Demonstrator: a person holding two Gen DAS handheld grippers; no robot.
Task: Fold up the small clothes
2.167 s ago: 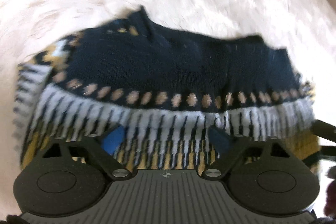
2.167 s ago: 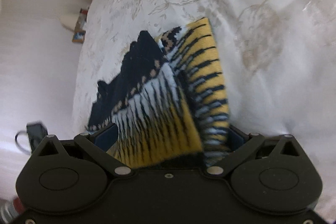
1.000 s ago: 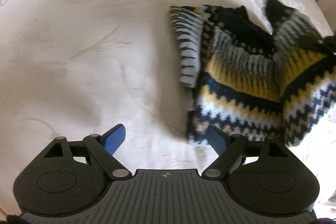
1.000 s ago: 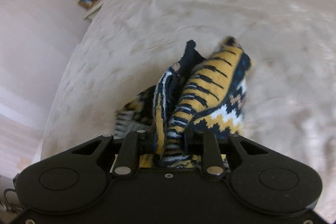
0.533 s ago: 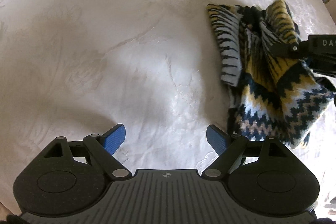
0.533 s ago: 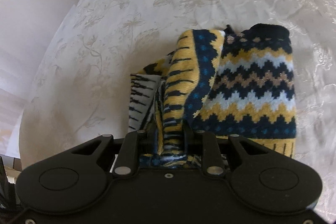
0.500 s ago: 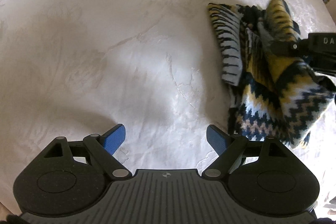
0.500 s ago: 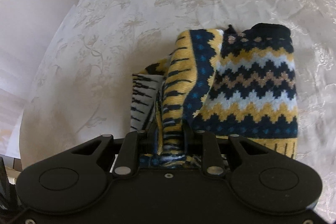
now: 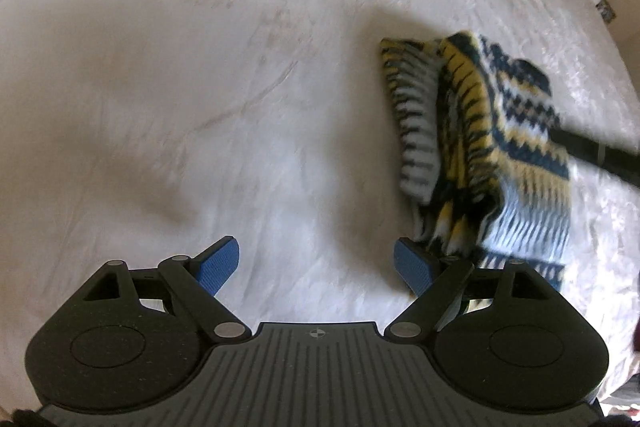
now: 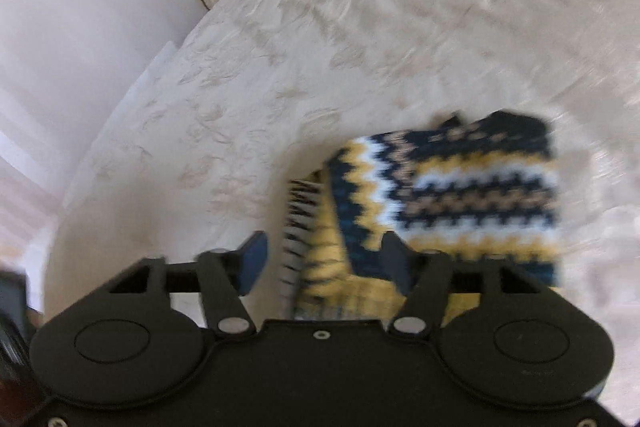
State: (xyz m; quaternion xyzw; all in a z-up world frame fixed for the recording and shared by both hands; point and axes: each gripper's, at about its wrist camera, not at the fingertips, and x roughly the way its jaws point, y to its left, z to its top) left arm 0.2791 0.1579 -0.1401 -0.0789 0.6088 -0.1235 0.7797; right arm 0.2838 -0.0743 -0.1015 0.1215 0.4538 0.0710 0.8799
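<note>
The right hand-held gripper (image 10: 324,263), jaws just opened, straddles the folded sweater (image 10: 448,195); withdrawing could snag and unfold it. The left hand-held gripper (image 9: 316,263) hangs open, empty.

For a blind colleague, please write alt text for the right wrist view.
A folded knitted sweater with navy, yellow and white zigzag bands lies on a cream bedspread. The right gripper, whose jaws have just been opening, stands open around the sweater's near edge. The picture is blurred.

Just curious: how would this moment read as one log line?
left hand-held gripper: open, empty | right hand-held gripper: just opening, releasing sweater | sweater: folded on bedspread
</note>
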